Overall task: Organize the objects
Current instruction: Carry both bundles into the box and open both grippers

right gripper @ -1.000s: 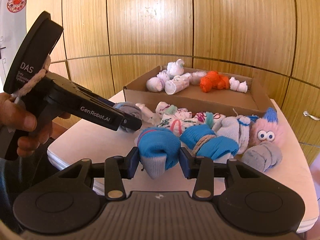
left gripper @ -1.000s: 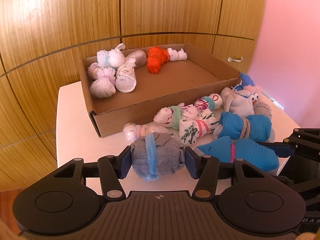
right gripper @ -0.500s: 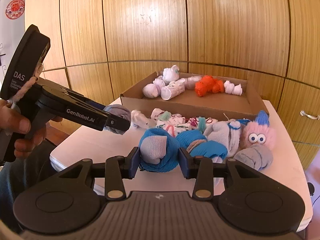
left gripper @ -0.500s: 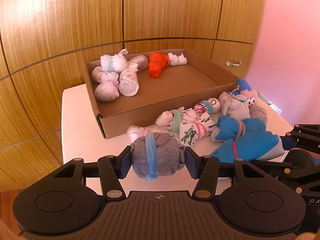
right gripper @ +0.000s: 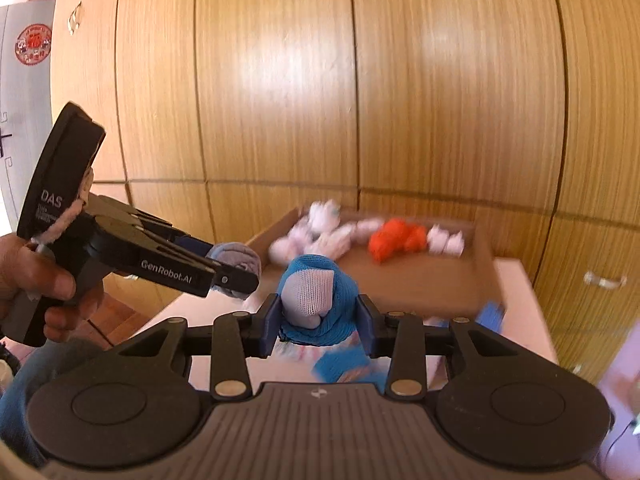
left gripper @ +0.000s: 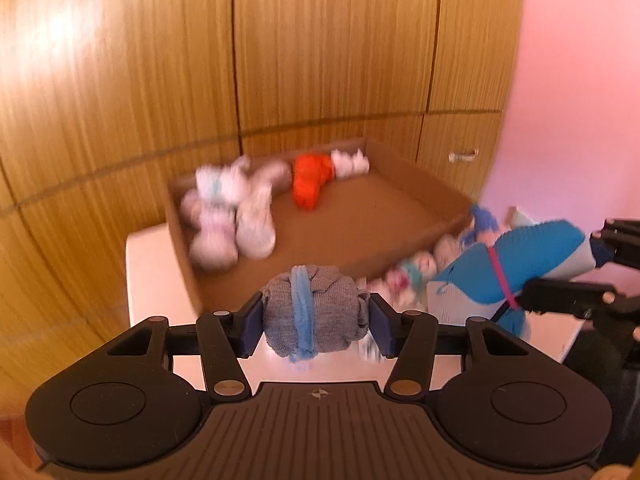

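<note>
My left gripper [left gripper: 314,322] is shut on a grey sock bundle [left gripper: 314,316] tied with a light blue band, held in the air in front of the cardboard box [left gripper: 400,216]. My right gripper [right gripper: 318,318] is shut on a blue and grey sock bundle [right gripper: 316,300], also lifted off the table. In the left wrist view that blue bundle [left gripper: 520,264] hangs at the right in the other gripper. In the right wrist view the left gripper [right gripper: 236,272] shows at the left with the grey bundle [right gripper: 240,258], gripped by a hand [right gripper: 36,292].
The box [right gripper: 400,284] holds several white sock bundles [left gripper: 236,216] and an orange one [left gripper: 310,178] along its far side. More bundles [left gripper: 412,276] lie on the white table [left gripper: 152,276] in front of the box. Wooden cabinet doors [right gripper: 280,80] stand behind; a pink wall [left gripper: 576,80] is at the right.
Both grippers have risen with their sock bundles, off the table. The box and the loose bundles now sit lower and farther in both views, blurred by the motion.
</note>
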{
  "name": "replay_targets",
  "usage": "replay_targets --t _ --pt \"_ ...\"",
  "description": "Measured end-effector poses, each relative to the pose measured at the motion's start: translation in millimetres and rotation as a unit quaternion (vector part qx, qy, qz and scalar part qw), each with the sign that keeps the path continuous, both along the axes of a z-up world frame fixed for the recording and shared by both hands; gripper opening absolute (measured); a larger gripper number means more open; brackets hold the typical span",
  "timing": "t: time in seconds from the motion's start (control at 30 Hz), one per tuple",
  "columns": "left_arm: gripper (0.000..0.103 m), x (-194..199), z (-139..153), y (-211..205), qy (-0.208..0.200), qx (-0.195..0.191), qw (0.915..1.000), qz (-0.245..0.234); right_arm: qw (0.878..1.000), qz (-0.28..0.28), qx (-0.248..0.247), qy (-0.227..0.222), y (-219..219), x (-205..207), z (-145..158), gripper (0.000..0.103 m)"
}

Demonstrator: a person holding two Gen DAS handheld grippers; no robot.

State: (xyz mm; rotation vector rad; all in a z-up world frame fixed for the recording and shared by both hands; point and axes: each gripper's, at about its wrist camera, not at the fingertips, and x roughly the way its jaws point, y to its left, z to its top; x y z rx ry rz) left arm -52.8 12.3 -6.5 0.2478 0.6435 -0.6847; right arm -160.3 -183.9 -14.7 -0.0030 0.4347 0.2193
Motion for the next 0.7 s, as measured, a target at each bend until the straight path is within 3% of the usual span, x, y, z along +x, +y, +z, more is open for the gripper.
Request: replay_targets --t 0.17,0.33,0.5,0.7 --pt "0.059 38 21 -31 -0.003 -0.008 0.9998 -0.018 1.000 -0.006 -0.016 -0.013 -28 38 26 0.036" --pt "0.059 75 22 -79 -0.015 0.025 0.9989 -0.035 1.000 -0.009 -0.018 0.017 -62 97 35 0.036" --pt "0.059 110 -4 -119 -0.003 0.060 0.9969 -0.050 0.998 -0.010 0.010 0.063 -90 153 22 0.036" --pt "0.059 137 -35 -135 0.031 0.072 0.9954 -0.054 0.991 0.001 0.053 0.119 -107 207 -14 0.036"
